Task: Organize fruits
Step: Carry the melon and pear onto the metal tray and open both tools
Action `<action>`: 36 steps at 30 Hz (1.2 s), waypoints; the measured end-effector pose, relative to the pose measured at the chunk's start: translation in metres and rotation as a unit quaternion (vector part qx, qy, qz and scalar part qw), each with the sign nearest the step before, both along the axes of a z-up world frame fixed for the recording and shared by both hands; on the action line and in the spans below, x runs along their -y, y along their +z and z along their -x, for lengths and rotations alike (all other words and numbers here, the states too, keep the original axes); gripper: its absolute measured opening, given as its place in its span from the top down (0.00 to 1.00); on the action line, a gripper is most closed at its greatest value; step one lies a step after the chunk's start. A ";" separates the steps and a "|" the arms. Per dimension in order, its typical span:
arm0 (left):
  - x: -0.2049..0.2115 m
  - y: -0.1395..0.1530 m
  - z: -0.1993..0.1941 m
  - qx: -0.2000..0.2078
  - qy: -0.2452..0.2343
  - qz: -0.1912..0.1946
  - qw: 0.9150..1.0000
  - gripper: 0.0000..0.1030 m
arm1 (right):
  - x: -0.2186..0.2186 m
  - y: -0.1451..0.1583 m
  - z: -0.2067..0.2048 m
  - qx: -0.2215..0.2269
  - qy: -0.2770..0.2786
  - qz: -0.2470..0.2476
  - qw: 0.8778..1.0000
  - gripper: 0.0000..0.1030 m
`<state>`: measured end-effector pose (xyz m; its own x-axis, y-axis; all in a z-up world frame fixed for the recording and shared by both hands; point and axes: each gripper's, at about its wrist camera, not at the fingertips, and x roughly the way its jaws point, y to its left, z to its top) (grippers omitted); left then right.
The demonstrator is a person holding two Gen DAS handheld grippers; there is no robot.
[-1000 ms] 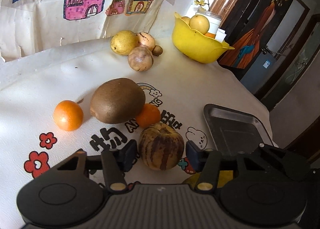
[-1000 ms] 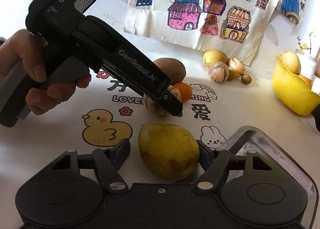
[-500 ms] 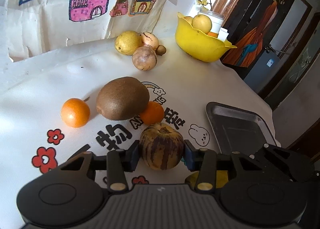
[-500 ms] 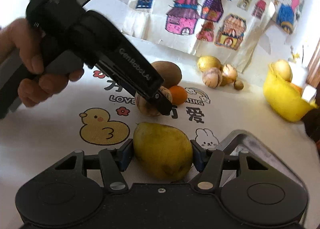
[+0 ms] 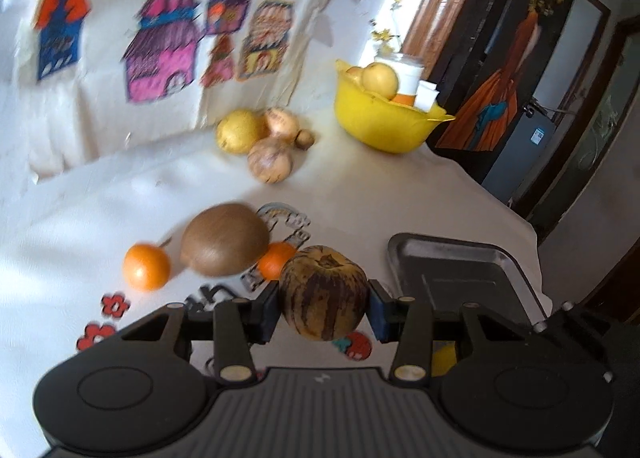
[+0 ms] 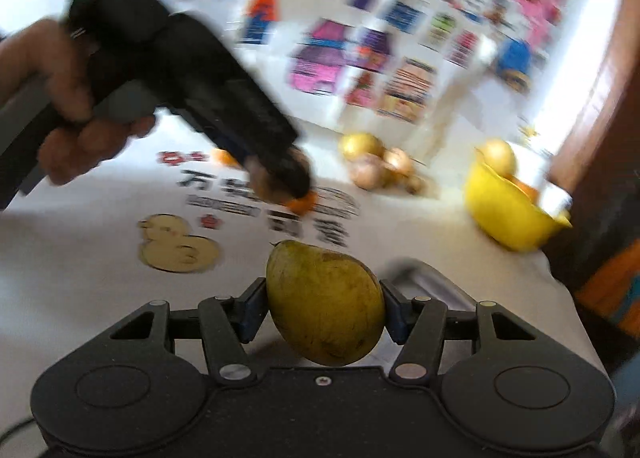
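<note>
My left gripper (image 5: 323,306) is shut on a yellow-brown striped melon (image 5: 323,292) and holds it above the tablecloth. My right gripper (image 6: 324,310) is shut on a yellow-green mango (image 6: 325,304) and holds it lifted near the metal tray (image 6: 436,286). The tray (image 5: 460,278) lies just right of the left gripper. On the cloth lie a brown kiwi (image 5: 225,239), two small oranges (image 5: 146,267) (image 5: 276,260) and a far cluster of a lemon (image 5: 239,131) and striped fruits (image 5: 270,159). The left gripper's body (image 6: 192,70) fills the upper left of the right wrist view.
A yellow bowl (image 5: 380,122) with fruit and a white cup stands at the back right near the table edge. A cloth with painted houses (image 5: 160,58) hangs behind the table. The table drops off to the right beyond the tray. Both views are motion-blurred.
Both grippers closed on their fruits, the left on the striped melon and the right on the mango, and lifted them off the cloth. Both views tilted upward.
</note>
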<state>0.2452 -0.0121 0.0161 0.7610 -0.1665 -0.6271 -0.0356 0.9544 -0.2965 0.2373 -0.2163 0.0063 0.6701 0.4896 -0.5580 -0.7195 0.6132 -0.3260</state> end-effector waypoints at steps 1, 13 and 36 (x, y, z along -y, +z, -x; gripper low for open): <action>0.006 0.001 -0.002 0.005 -0.004 -0.007 1.000 0.53 | 0.008 0.001 -0.004 -0.001 -0.013 -0.003 1.000 0.42; 0.072 -0.005 -0.052 0.030 -0.087 -0.011 0.996 0.53 | 0.109 0.002 -0.071 -0.058 -0.162 -0.063 0.983 0.42; 0.104 -0.039 -0.095 0.005 -0.146 -0.018 0.989 0.52 | 0.116 -0.027 -0.112 -0.070 -0.172 -0.076 0.980 0.42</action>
